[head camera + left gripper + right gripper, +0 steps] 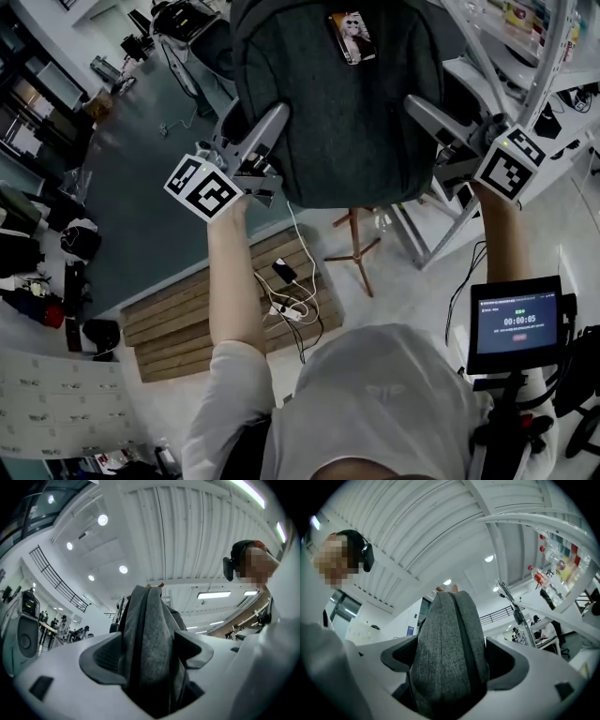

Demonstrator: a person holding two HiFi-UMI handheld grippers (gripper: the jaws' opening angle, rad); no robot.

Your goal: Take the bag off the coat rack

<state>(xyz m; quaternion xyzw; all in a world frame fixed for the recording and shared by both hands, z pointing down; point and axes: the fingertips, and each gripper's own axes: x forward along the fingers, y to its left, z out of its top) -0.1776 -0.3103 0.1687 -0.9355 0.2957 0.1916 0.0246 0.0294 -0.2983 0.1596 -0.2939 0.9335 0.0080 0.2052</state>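
Observation:
A dark grey backpack (347, 103) hangs in front of me, with a photo tag (352, 36) near its top. Below it stands the coat rack's wooden tripod foot (354, 248). My left gripper (267, 127) is at the bag's left side and my right gripper (422, 112) at its right side. In the left gripper view a fold of the bag (150, 634) fills the gap of the wide-spread left gripper (147, 653). The right gripper view shows the same: grey fabric (450, 644) between the spread jaws of the right gripper (452, 658). Both stand open around the bag's sides.
A white metal shelf frame (525, 75) stands close on the right. A wooden pallet (216, 309) with a power strip and cables (286, 300) lies on the floor below. A small screen on a stand (514, 323) is at the lower right.

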